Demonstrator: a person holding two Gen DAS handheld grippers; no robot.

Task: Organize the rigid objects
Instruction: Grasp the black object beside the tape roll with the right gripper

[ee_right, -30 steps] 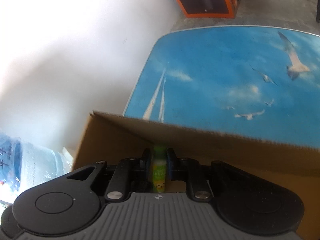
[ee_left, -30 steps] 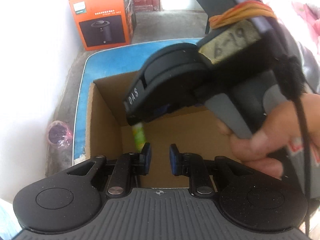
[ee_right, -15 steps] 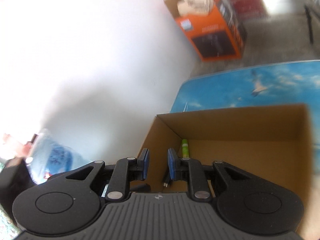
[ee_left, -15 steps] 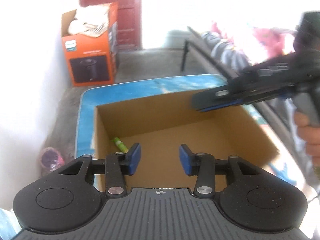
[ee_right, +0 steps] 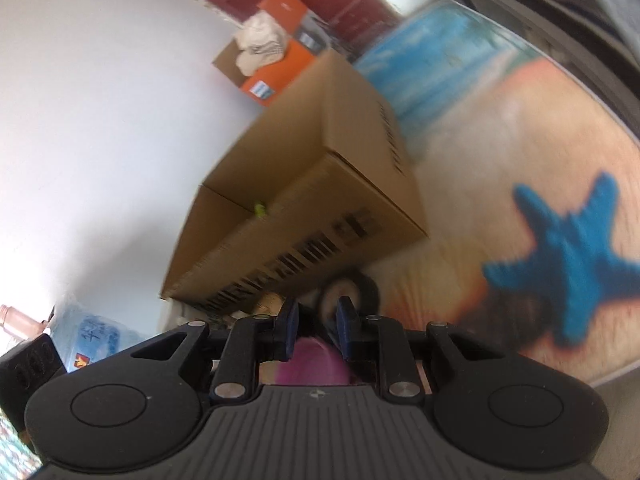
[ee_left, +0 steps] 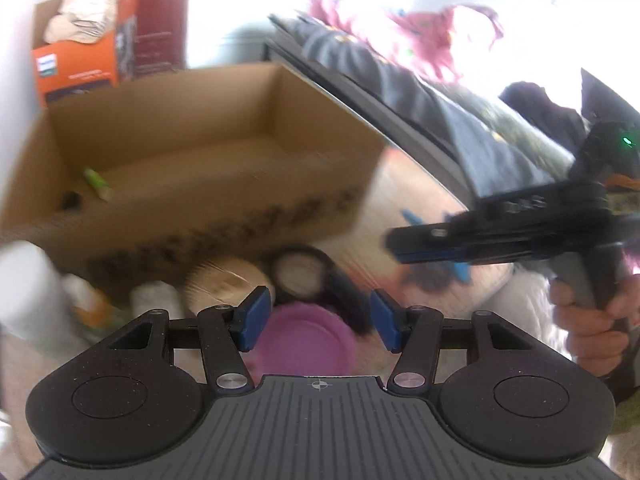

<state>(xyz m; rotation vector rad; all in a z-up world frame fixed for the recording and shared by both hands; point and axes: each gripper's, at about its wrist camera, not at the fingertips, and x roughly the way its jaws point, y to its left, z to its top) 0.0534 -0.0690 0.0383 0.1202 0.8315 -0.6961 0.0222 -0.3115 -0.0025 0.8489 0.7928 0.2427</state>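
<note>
The left gripper (ee_left: 316, 320) hangs over the clutter in front of the box, its blue pads (ee_left: 253, 317) parted to a middling gap; the jaws have just been opening, and nothing sits between them. Right below that gap lies a purple lid (ee_left: 304, 348), flat on the worktop (ee_left: 408, 184). Just past it, a black ring with a pale centre (ee_left: 298, 270), and next to that a roll of clear tape (ee_left: 224, 284). All of it is smeared by motion blur.

Off to the right in the left wrist view, the right gripper (ee_left: 394, 242) is seen side-on, a person's hand (ee_left: 588, 328) wrapped round its handle. From its own camera, the right gripper (ee_right: 316, 330) shows its pads drawn close together with only a slim gap, and nothing is pinched there. The purple lid (ee_right: 310, 362) shows under it too, the black ring (ee_right: 352, 290) just ahead.

Further out stands the open cardboard box (ee_left: 224, 196) on the worktop's beach print, with a blue starfish (ee_right: 576, 256) printed off to the right. Inside the box, near its left wall, lies the small green tube (ee_left: 96, 182), tipped on its side on the floor of the box, next to a small dark thing too blurred to name. Behind the box sits an orange carton (ee_left: 80, 68) against the white wall.
</note>
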